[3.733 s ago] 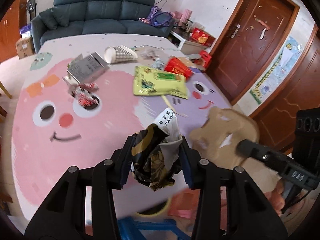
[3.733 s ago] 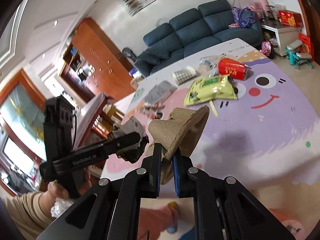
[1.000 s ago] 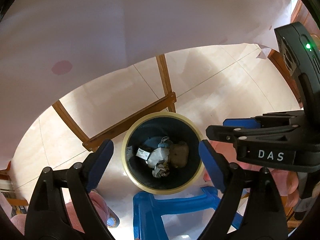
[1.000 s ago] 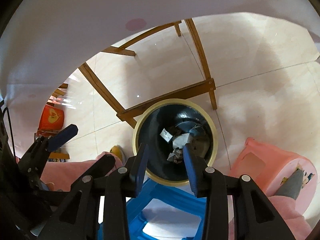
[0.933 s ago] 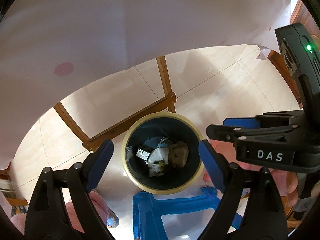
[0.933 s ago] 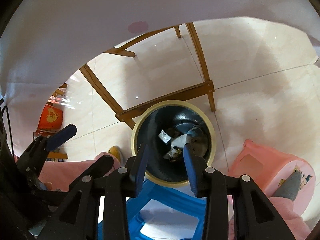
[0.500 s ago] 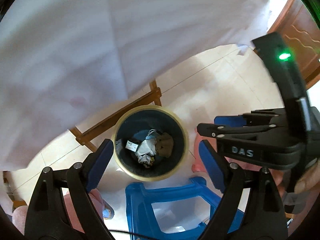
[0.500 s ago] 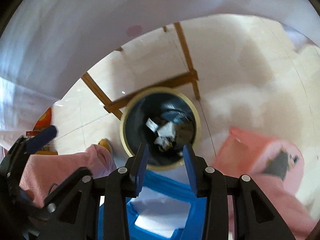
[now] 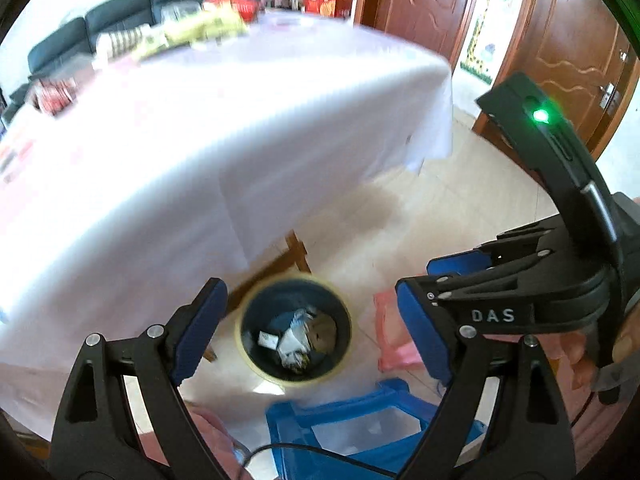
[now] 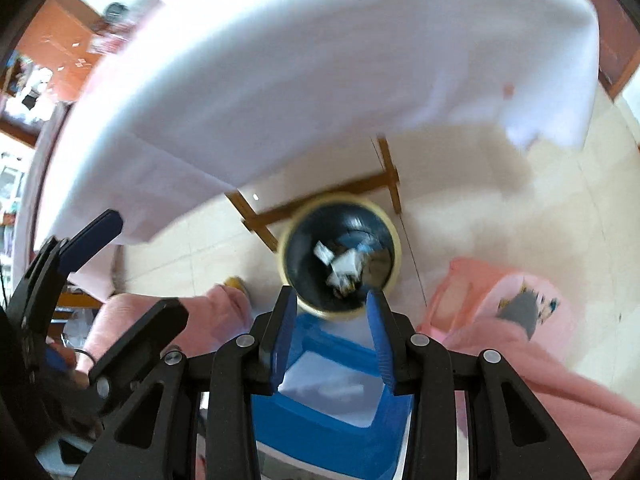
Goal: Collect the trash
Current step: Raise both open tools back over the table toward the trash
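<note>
A dark round bin with a yellow rim stands on the floor beside the table, holding crumpled wrappers and a brown cardboard piece. High above it, my left gripper is open wide and empty. My right gripper hangs beside it, jaws partly apart with nothing between them. More trash lies blurred on the far tabletop: a yellow-green packet, a red box, a paper cup and red wrappers.
The table's pale cloth overhangs the edge just above the bin, with wooden leg rails under it. A blue stool and a pink stool stand close to the bin. Pink-clothed legs are nearby.
Both grippers have risen away from the bin, which now looks smaller, and the tabletop has come into the left view. The wrapper and cardboard held seconds ago now lie in the bin.
</note>
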Demonstrator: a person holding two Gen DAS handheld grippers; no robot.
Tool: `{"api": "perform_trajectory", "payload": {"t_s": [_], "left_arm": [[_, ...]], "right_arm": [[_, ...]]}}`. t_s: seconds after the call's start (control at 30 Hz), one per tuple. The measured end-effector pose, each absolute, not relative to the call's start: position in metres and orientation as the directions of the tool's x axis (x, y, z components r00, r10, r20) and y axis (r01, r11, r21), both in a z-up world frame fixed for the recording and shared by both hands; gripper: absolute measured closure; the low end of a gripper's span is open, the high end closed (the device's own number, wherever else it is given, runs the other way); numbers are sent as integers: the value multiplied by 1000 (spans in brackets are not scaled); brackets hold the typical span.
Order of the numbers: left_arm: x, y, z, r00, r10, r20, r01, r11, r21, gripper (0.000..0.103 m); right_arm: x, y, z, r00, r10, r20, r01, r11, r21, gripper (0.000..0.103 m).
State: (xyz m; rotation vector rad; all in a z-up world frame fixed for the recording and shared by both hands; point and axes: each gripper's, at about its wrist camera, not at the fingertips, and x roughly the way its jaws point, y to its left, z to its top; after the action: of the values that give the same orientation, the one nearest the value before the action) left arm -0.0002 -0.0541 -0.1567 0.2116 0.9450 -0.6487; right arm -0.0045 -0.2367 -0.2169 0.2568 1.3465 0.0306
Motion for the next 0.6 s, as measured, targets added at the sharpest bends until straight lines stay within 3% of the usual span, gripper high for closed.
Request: {"api": "perform_trajectory", "payload": {"t_s": [0.47,0.57,0.6], "left_arm": [[90,15,-27,590,-341,-732,444,894,-58,18],[125,25,-5,594,-330,-733,432,900,-55,18],[135,28,4,600,-325,-731,428,902,-49,18]], "right_arm": [[70,-199,-53,512,187,-839,-97,982,160,66],[104,-203,-27,550,177,-816,-101,984,146,63],[118,-206,-21,558,179,-810,-102,984,147,57]]}}
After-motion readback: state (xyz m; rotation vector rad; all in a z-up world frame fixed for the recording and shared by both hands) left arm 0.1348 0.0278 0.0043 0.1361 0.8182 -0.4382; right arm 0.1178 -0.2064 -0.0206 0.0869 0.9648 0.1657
